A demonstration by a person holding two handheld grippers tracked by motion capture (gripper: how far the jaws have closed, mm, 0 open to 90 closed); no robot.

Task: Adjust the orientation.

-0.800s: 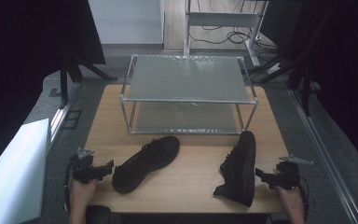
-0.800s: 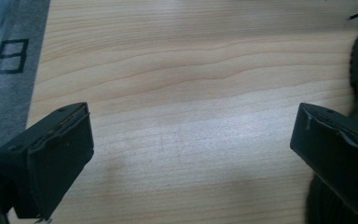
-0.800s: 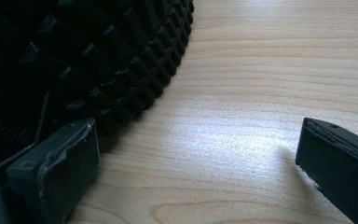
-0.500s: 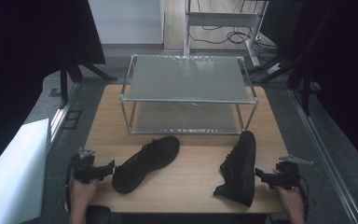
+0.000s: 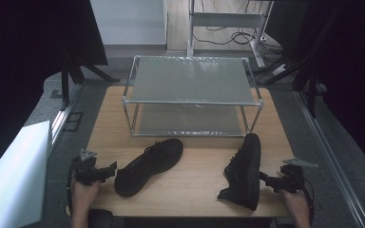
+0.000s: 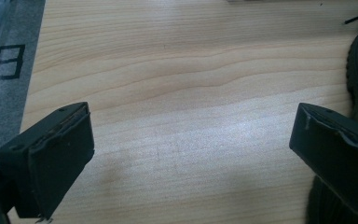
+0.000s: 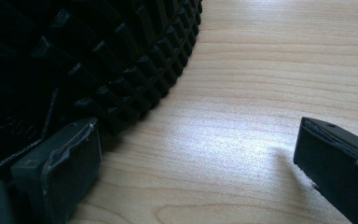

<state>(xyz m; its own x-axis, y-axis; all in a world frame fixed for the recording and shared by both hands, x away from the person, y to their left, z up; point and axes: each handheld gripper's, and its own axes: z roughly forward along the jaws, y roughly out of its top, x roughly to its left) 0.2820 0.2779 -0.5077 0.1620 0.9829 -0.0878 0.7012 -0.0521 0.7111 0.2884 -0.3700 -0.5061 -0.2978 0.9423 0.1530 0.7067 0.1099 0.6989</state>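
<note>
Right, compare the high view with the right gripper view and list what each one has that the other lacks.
High view alone: the two-tier metal rack at the back of the table, the left shoe, the left gripper with open jaws, and both of the person's hands.

Right gripper view alone: the close-up lugged tread on the sole of the right shoe, lying on its side.

Shared: the wooden table, the right shoe, and the right gripper, jaws open with nothing between them.
</note>
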